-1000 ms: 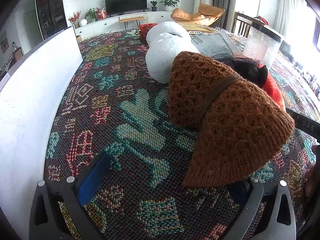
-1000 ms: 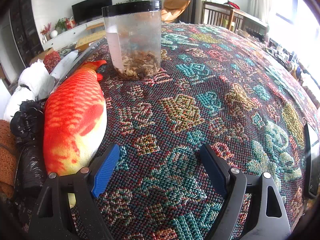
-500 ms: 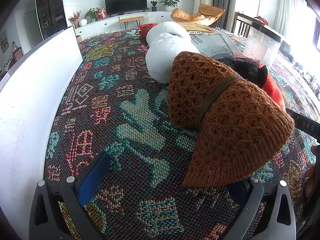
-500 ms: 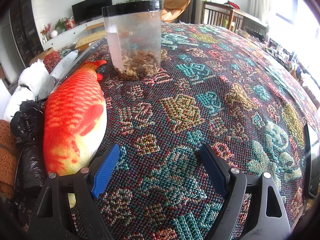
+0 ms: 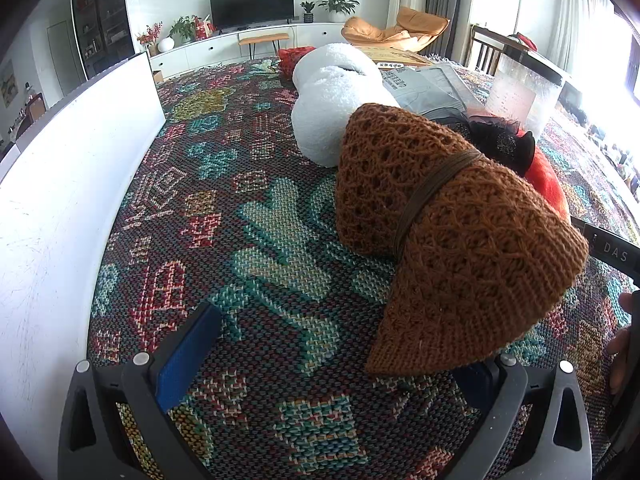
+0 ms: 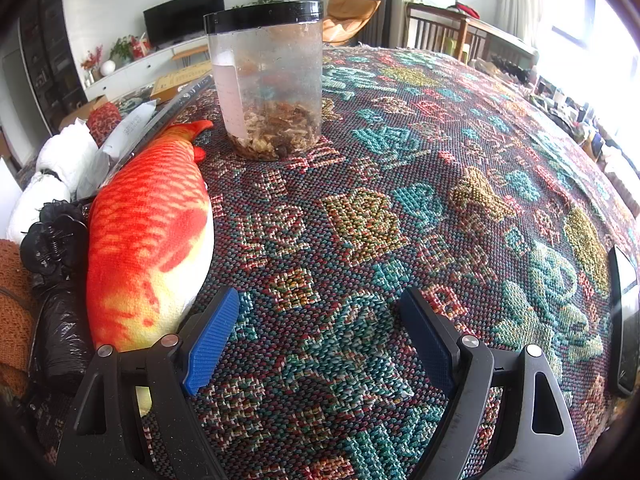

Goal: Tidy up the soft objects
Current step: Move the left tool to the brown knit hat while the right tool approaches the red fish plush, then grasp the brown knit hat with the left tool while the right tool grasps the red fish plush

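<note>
No change is visible between the earlier views and the present ones: no object has shifted, and neither gripper has moved, opened or closed.

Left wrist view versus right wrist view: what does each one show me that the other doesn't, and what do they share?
Only the left wrist view shows the white board standing along the table edge and the left gripper, open over bare cloth, the brown knitted hat's brim overlapping its right finger. Only the right wrist view shows the phone at the table edge and the right gripper, open over the patterned tablecloth. Both show the hat, the white plush, the black hair clip, the red fish plush and the lidded plastic jar.
</note>
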`<state>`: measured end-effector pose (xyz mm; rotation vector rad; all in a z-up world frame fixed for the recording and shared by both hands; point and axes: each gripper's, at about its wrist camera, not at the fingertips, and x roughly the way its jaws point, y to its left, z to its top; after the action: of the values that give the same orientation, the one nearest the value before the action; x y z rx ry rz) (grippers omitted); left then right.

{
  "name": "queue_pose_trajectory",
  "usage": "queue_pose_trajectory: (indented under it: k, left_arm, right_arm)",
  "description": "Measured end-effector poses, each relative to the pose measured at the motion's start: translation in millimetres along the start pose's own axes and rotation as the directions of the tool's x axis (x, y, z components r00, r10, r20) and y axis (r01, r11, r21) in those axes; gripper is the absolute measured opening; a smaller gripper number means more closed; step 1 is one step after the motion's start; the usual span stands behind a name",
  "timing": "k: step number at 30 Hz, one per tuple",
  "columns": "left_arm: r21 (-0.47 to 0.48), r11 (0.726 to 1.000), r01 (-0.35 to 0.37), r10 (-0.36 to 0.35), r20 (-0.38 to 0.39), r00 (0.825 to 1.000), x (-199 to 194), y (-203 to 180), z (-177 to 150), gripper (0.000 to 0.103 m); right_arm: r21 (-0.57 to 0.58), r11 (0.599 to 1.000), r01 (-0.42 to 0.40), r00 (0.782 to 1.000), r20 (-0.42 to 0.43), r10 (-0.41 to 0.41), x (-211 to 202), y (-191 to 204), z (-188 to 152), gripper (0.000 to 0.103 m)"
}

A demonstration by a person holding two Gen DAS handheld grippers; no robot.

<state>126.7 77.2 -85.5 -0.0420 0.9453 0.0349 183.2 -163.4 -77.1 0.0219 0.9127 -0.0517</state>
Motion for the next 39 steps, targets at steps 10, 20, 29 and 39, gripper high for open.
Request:
queue_pose_trajectory:
  k: [10, 20, 29, 39]
  left_arm:
    - [0.000, 1.000, -0.001, 0.001, 0.000, 1.000, 0, 0, 0, 0.103]
    - [-0.013, 1.000, 0.005, -0.005, -0.002, 1.000, -20, 3, -25, 0.103]
    - [-0.032, 0.975, 0.222, -0.219, 0.068, 0.973, -74, 0, -30, 0.103]
    - [-0.197, 0.952, 0.236, -0.240, 0.004, 0.971, -40, -3, 43, 0.103]
  right_arm:
    - [0.000, 1.000, -0.001, 1.000, 0.000, 0.001, 0, 0, 0, 0.085]
    - [0.003, 1.000, -0.012, 1.000, 0.001, 0.012, 0, -1, -1, 0.086]
    - [0.003, 1.000, -0.012, 1.000, 0.001, 0.012, 0, -1, 0, 0.086]
    - [0.004, 1.000, -0.013, 1.000, 0.001, 0.013, 1, -2, 0, 0.086]
